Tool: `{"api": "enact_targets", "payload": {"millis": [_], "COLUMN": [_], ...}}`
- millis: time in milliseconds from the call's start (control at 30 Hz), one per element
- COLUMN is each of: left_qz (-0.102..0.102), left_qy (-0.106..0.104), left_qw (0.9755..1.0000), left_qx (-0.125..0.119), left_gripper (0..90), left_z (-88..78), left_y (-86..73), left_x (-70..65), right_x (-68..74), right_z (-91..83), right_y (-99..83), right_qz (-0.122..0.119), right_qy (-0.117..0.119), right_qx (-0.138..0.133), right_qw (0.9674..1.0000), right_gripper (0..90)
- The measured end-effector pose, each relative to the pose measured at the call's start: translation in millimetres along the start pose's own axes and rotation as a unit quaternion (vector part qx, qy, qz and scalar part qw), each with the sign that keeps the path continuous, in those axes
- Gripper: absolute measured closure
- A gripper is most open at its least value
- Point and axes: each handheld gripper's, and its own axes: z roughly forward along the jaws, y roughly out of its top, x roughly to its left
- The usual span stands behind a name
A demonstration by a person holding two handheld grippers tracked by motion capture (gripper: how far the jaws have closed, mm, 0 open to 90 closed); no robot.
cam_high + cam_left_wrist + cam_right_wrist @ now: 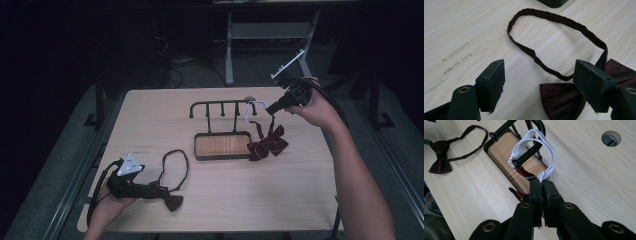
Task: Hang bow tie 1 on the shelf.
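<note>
Right gripper view: fingers [541, 185] clamped on white strap [534, 135] (looped over rack arm [529, 155]), left fingers [496, 77] apart.

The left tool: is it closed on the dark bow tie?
No, the left tool stands open, with the dark bow tie lying between its jaws.

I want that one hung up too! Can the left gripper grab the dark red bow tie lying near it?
Probably yes: the left gripper is open, the dark red bow tie lies between its jaws, nothing blocking.
</note>
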Motion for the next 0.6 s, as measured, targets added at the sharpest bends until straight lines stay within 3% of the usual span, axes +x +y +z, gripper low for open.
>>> {"api": "enact_targets", "payload": {"millis": [600], "left_qz": [0.002], "left_qy": [0.000], "left_qw": [1.0000], "left_qx": [0.002], "left_gripper": [26.1], "left_z": [-0.1], "left_y": [0.5], "left_x": [-0.8], "right_x": [-3.5], "right_z": [10.9], "right_y": [-3.9], "right_qz": [0.004], "right_qy": [0.014], "right_qx": [0.001], "right_qw": [0.9999], "right_gripper": [81.6]}}
